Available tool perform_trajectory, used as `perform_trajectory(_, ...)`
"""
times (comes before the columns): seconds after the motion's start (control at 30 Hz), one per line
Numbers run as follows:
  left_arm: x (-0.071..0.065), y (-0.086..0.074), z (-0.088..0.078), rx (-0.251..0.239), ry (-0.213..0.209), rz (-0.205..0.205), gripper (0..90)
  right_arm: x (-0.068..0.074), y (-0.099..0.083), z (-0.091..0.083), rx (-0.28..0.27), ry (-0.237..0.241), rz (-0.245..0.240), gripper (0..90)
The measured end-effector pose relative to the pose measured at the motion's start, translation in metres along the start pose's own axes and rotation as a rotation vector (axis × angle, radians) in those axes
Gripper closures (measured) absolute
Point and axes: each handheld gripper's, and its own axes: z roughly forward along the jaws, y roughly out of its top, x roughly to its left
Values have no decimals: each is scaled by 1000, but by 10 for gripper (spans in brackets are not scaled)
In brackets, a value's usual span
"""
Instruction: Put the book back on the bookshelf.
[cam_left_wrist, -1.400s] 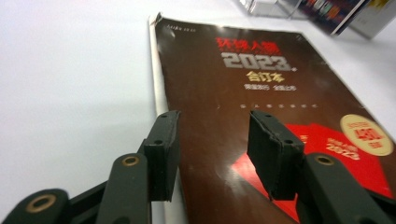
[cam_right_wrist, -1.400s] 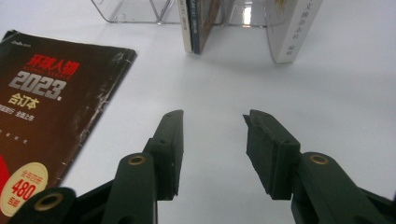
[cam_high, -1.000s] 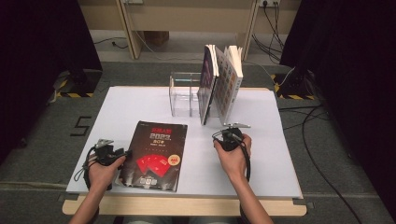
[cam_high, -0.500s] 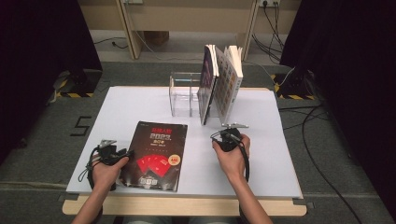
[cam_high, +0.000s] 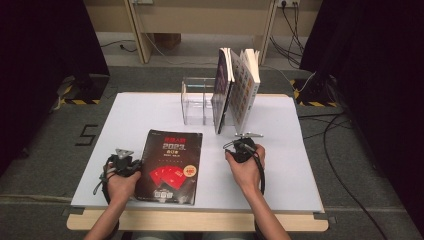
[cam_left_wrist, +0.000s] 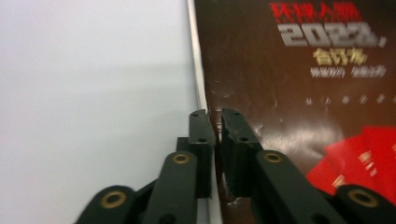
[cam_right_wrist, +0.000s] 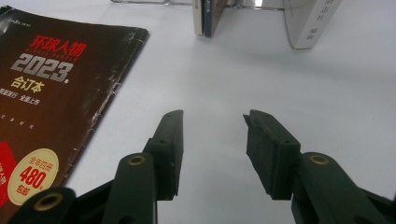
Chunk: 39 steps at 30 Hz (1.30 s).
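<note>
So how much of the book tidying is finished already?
Two books already stand upright in the clear rack at the back of the white table. In hand: the left gripper has just been closing and now pinches the left edge of the dark 2023 magazine, which lies flat. The right gripper waits open above the table. Left to do: probably lifting the magazine and standing it in the rack.

The book (cam_high: 171, 166) lying flat has a dark brown-black cover with red characters, grey "2023" numerals, red cards and a cream round sticker (red figures on it). The table (cam_high: 300, 165) is white. Both grippers (cam_high: 122, 162) (cam_high: 243, 145) are black with brass-coloured rivets.
</note>
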Motion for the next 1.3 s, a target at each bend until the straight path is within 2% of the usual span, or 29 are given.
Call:
perform_trajectory(0.03, -2, 0, 0, -3, 8, 29, 849, 0, 0, 0, -1, 1, -2, 570)
perform_trajectory(0.17, 2, 0, -1, 1, -25, 16, 869, 2, 0, 0, 3, 8, -7, 571)
perform_trajectory(0.3, 3, -1, -5, 10, -55, 31, 876, 4, 0, 1, 7, 10, -6, 570)
perform_trajectory(0.5, 11, -10, -14, 20, -144, -1, 881, 8, 1, 1, 11, 16, -15, 570)
perform_trajectory(0.73, 17, -19, -27, 40, -183, 1, 885, 15, 5, 2, 8, 27, -30, 570)
perform_trajectory(0.83, 20, -21, -29, 39, -199, -46, 884, 23, 8, 6, 12, 48, -35, 573)
perform_trajectory(0.9, 21, -20, -28, 32, -189, -66, 875, 29, 10, 11, 20, 60, -45, 583)
perform_trajectory(0.93, 21, -20, -28, 14, -181, -71, 870, 33, 12, 16, 27, 73, -43, 590)
perform_trajectory(1.0, 24, -17, -27, -7, -186, -109, 821, 39, 13, 23, 42, 76, -43, 596)
perform_trajectory(1.07, 26, -13, -24, -23, -162, -135, 735, 46, 16, 31, 55, 81, -51, 612)
perform_trajectory(1.17, 28, -7, -16, -32, -150, -176, 634, 56, 22, 42, 66, 88, -73, 642)
perform_trajectory(1.3, 29, -3, -8, -25, -147, -200, 581, 71, 32, 58, 79, 108, -80, 662)
